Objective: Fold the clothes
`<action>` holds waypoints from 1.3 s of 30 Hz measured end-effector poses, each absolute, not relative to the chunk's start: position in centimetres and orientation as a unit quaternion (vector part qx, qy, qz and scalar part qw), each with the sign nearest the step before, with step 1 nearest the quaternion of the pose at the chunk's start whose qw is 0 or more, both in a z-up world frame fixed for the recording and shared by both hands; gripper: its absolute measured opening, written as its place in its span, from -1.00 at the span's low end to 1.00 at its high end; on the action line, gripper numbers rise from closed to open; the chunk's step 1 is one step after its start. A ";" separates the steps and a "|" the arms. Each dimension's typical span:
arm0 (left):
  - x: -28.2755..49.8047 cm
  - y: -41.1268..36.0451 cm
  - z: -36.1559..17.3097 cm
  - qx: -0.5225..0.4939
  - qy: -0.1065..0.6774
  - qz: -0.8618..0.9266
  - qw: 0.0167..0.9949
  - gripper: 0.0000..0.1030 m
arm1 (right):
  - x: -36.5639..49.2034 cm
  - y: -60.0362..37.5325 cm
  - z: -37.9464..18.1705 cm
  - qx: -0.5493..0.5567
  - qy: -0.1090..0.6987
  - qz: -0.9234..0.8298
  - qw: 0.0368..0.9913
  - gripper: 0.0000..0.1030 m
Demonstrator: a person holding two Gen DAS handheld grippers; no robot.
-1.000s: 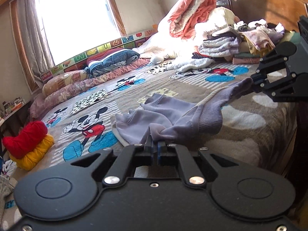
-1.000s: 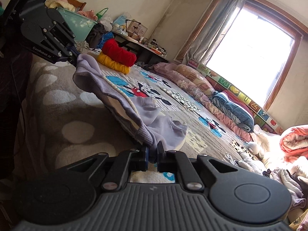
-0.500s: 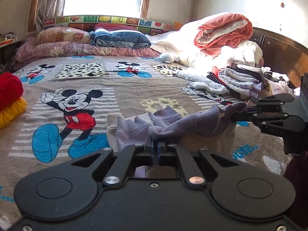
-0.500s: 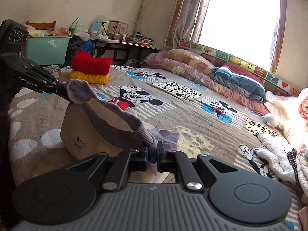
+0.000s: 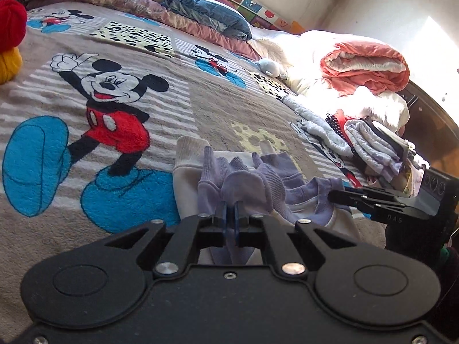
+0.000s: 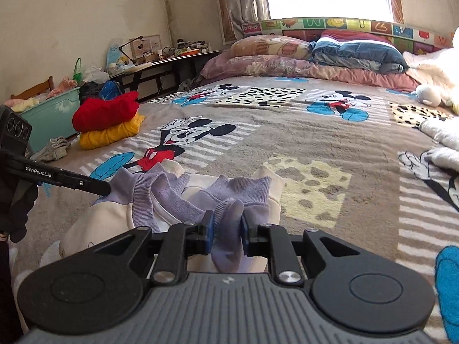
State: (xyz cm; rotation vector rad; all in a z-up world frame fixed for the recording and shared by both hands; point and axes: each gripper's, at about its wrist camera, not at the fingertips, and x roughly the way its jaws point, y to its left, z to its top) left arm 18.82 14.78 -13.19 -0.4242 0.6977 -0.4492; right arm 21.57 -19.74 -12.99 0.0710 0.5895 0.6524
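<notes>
I have the cream sweatshirt with lilac ribbed cuffs and collar (image 6: 183, 200) laid down on the grey cartoon-mouse bed blanket (image 6: 330, 143), near its front edge, doubled over so the lilac trim bunches along the top. My left gripper (image 5: 229, 213) is pinched tight on a lilac ribbed fold, its blue pads pressed together with the knit between them. My right gripper (image 6: 225, 225) is letting go: its jaws are opening, and a lilac cuff sits loose in the gap, no longer squeezed.

As I see it, the step in hand is releasing the fold, and doing it well means not dragging the cloth along with me. I would let the right jaws spread clear of the cuff before I draw that hand back, and pull straight away along the fingers instead of lifting, so the ribbing does not snag on a pad. The left should open only once the garment lies settled. The trim looks rumpled, so a smoothing pass across the top layer would likely help before the next fold. The folded red and yellow knits (image 6: 107, 121) sit well apart at the far left, out of the way.
</notes>
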 end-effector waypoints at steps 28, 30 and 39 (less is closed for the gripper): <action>21.3 15.8 -12.3 -0.263 0.244 -0.229 0.905 -0.96 | 26.9 -22.1 -13.0 0.214 0.219 0.341 0.889 -0.83; 22.3 16.1 -12.4 -0.267 0.242 -0.226 0.905 -0.96 | 27.8 -21.9 -13.1 0.221 0.216 0.340 0.888 -0.83; 25.0 16.4 -14.6 -0.262 0.275 -0.204 0.903 -0.95 | 30.7 -21.5 -14.8 0.232 0.242 0.318 0.887 -0.84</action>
